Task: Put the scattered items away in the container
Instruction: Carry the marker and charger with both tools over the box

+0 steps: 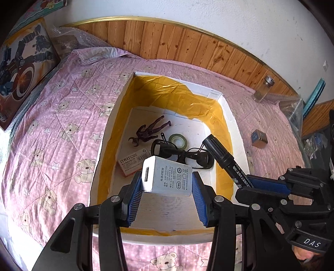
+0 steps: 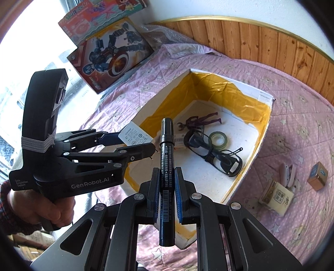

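White box (image 1: pixel 229 116), yellow-taped inside, open on pink quilt. Inside: dark figurine (image 1: pixel 150 130), tape roll (image 1: pixel 178 141), black glasses (image 2: pixel 217 154), staple carton (image 1: pixel 133 163). White charger (image 1: pixel 167 179) and black marker (image 2: pixel 166 166) held above it.

A bed (image 1: pixel 62 129) lay under a pink teddy-bear quilt; behind it ran a wood-panelled wainscot (image 1: pixel 187 45) below a white wall (image 1: pixel 229 18), with daylight glaring in.

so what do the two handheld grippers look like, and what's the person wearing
Both grippers are matte black linkage frames with silver pivot screws and ribbed blue pads lining the jaws. The left gripper has white "GenRobot.AI" lettering and a grey elastic band round its handle; the right gripper reads "DAS". A dark red patterned sleeve shows at the wrist.
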A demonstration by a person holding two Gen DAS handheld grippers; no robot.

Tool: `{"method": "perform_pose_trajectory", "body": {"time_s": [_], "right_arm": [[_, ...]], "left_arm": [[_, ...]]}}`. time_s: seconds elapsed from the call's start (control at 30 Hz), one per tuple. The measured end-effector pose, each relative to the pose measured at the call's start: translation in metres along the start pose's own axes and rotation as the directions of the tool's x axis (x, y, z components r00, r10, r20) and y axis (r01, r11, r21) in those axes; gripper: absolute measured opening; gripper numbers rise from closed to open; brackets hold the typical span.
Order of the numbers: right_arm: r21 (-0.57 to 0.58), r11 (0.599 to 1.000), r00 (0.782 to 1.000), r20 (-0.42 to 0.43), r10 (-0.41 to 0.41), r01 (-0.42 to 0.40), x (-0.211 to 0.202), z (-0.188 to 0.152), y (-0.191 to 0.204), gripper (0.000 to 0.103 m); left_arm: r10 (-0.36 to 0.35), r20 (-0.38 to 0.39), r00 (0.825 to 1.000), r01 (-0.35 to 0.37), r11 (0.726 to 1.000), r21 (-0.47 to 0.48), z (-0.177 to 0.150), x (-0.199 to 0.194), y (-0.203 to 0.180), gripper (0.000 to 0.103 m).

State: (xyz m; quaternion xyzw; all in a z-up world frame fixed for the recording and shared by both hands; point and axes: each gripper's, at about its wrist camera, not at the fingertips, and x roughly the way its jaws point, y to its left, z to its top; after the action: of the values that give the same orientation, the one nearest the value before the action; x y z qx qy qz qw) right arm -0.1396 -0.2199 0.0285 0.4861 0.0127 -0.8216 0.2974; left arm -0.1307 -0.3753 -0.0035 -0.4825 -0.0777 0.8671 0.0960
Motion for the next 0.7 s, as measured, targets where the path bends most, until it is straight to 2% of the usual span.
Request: {"method": "perform_pose_trajectory", "body": {"time_s": [0.37, 0.7], "right_arm": [[-0.025, 1.000, 0.991, -0.131, -0.006, 0.003, 0.034, 0.013, -0.008, 0.014], [-0.035, 0.999, 0.973, -0.230, -0.006, -0.003, 0.057, 0.014, -0.013, 0.014]], "left_arm": [[0.036, -0.123, 0.992, -0.021, 0.992, 0.123, 0.009, 0.029, 0.002, 0.047], [0.059, -0.265, 0.962, -0.005, 0.980, 0.200, 0.008, 0.056, 0.006, 0.047]]}}
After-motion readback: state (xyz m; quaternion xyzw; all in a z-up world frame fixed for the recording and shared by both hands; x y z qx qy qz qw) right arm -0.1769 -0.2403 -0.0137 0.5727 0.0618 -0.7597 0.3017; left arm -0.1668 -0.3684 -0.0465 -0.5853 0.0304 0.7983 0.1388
